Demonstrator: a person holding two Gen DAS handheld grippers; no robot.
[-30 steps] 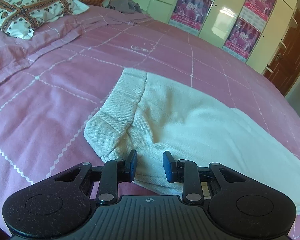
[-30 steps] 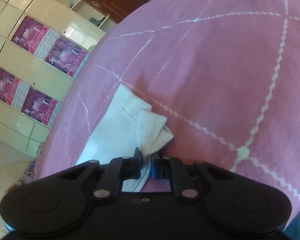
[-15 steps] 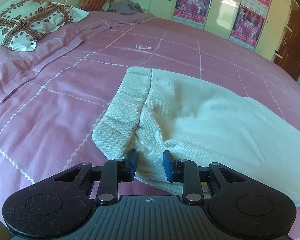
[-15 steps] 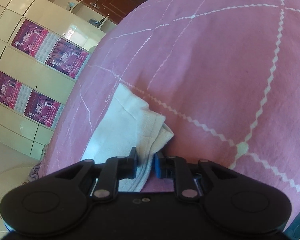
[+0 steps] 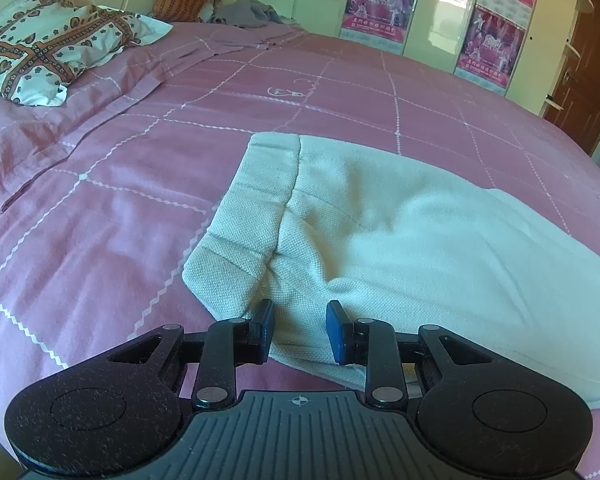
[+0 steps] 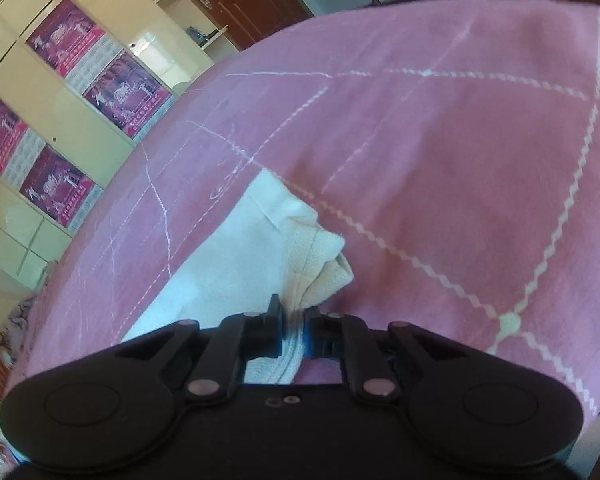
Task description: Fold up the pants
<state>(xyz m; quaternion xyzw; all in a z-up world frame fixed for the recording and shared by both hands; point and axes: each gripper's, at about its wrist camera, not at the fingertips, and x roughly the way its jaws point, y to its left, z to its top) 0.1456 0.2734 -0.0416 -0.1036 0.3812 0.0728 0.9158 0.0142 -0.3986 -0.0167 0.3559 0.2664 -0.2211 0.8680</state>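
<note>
Right tongs [image 6: 294, 330] pinched on pants [image 5: 400, 232] hem; left tongs [image 5: 299, 330] open, holding nothing, over waistband edge: could slip and bunch on bed [image 5: 120, 208]

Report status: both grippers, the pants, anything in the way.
Left gripper open, fingers astride the pants edge near the waistband. Right gripper shut on the pants' cuff end. Pants flat on pink bedspread. Nothing in the way.

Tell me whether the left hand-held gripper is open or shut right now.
Open. The left hand-held gripper shows a wide gap between its blue pads, with the pants edge lying between them, not pinched.
</note>
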